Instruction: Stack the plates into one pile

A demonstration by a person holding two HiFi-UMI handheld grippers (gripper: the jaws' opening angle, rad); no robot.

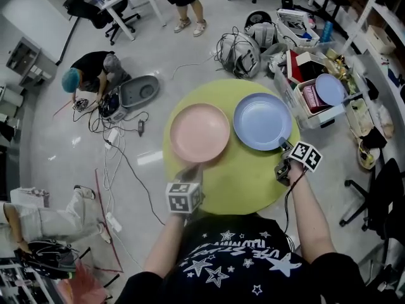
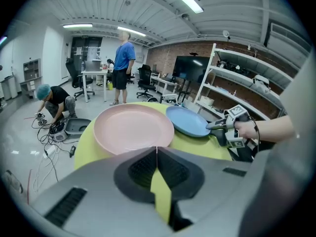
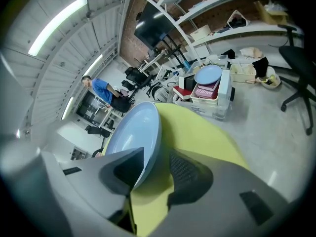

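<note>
A pink plate point(image 1: 199, 132) and a blue plate point(image 1: 261, 120) lie side by side on the round yellow-green table point(image 1: 240, 179), pink on the left. My left gripper point(image 1: 190, 170) sits at the pink plate's near rim; in the left gripper view its jaws point(image 2: 157, 149) meet with nothing between them, the pink plate point(image 2: 133, 127) just beyond. My right gripper point(image 1: 283, 145) is at the blue plate's near right rim. The right gripper view, rolled on its side, shows that plate's point(image 3: 136, 132) rim between the parted jaws point(image 3: 148, 167), with a gap on one side.
Right of the table stands a white crate point(image 1: 297, 109) holding another blue plate point(image 1: 329, 88) and boxes. Bags and cables lie on the floor behind the table. A person point(image 1: 92, 75) crouches at the left by a case. An office chair point(image 1: 380, 195) is at the right.
</note>
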